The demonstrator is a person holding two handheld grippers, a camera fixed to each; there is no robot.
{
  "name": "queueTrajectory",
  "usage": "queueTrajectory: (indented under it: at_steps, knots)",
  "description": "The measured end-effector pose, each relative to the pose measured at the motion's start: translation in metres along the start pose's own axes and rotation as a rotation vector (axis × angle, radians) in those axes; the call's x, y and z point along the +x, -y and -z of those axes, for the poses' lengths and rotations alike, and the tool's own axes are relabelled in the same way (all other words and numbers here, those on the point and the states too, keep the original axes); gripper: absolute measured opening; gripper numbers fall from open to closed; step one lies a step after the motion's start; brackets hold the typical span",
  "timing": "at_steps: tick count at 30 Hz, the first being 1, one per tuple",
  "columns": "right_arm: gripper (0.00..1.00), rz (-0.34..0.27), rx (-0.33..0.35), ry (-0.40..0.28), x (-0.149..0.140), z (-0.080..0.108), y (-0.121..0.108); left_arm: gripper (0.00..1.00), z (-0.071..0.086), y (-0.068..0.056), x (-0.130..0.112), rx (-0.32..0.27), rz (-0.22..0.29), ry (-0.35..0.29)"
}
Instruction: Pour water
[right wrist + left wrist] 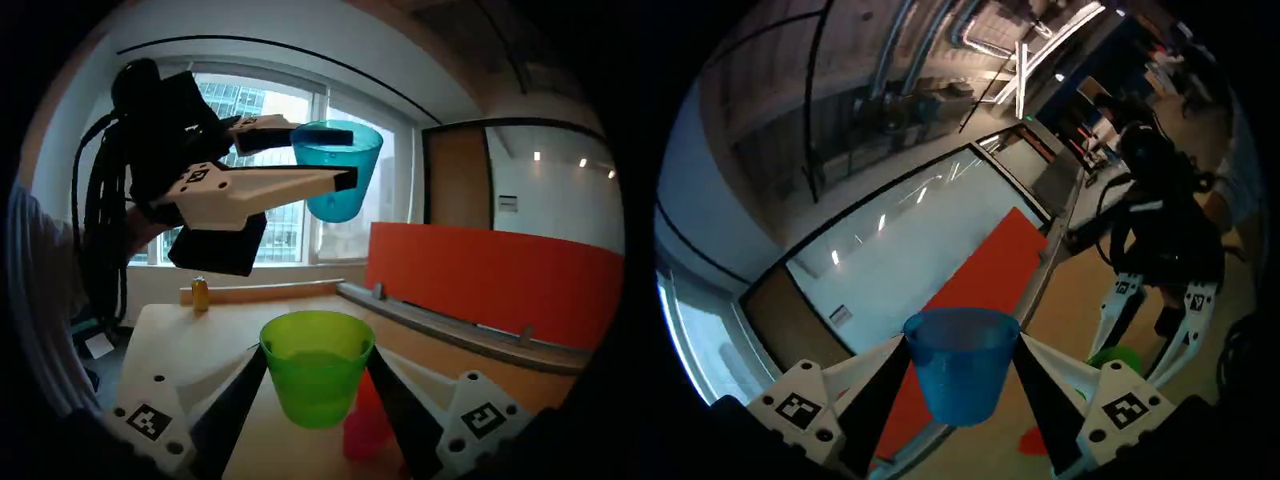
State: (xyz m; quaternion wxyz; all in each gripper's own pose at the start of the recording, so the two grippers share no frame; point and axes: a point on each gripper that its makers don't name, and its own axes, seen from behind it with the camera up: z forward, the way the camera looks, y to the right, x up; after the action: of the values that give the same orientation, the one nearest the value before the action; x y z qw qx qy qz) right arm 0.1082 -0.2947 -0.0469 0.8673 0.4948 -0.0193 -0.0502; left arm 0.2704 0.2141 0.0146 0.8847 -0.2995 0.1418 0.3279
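Note:
A translucent blue cup sits between the fingers of my left gripper, which is shut on it. In the right gripper view that left gripper holds the blue cup about upright, high above the table and a little beyond the green cup. My right gripper is shut on a translucent green cup, low over the table. I cannot tell whether either cup holds water. The left gripper view shows the right gripper and part of the green cup below right.
A red cup stands on the pale wooden table just behind the green cup. A yellow can is at the table's far edge. An orange partition runs along the right side. A person's sleeve is at left.

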Motion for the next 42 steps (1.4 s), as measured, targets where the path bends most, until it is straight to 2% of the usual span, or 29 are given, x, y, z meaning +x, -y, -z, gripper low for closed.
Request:
queueTrajectory:
  at_steps: [11, 14, 17, 20, 27, 35, 42]
  knots:
    - [0.89, 0.0, -0.003, -0.005, 0.002, 0.003, -0.001, 0.86, -0.002, 0.016, -0.018, -0.019, 0.458, 0.018]
    - [0.89, 0.001, -0.005, -0.006, 0.003, 0.003, -0.001, 0.86, -0.002, 0.018, -0.021, -0.028, 0.553, 0.014]
    - [0.89, 0.001, -0.006, -0.007, 0.004, 0.003, -0.002, 0.86, -0.001, 0.017, -0.024, -0.036, 0.611, 0.005]
    - [0.89, -0.001, -0.008, -0.005, 0.004, 0.002, -0.003, 0.86, 0.001, 0.014, -0.026, -0.041, 0.633, 0.003]
    - [0.89, -0.01, -0.019, -0.004, 0.002, 0.004, -0.007, 0.86, 0.005, 0.012, -0.04, -0.032, 0.631, 0.025]
    - [0.89, -0.01, -0.045, 0.013, 0.001, 0.013, -0.019, 0.86, 0.015, -0.001, -0.073, -0.031, 0.663, 0.075]
    - [0.89, 0.001, -0.078, 0.038, -0.003, 0.023, -0.032, 0.87, 0.026, -0.014, -0.098, -0.038, 0.654, 0.119]
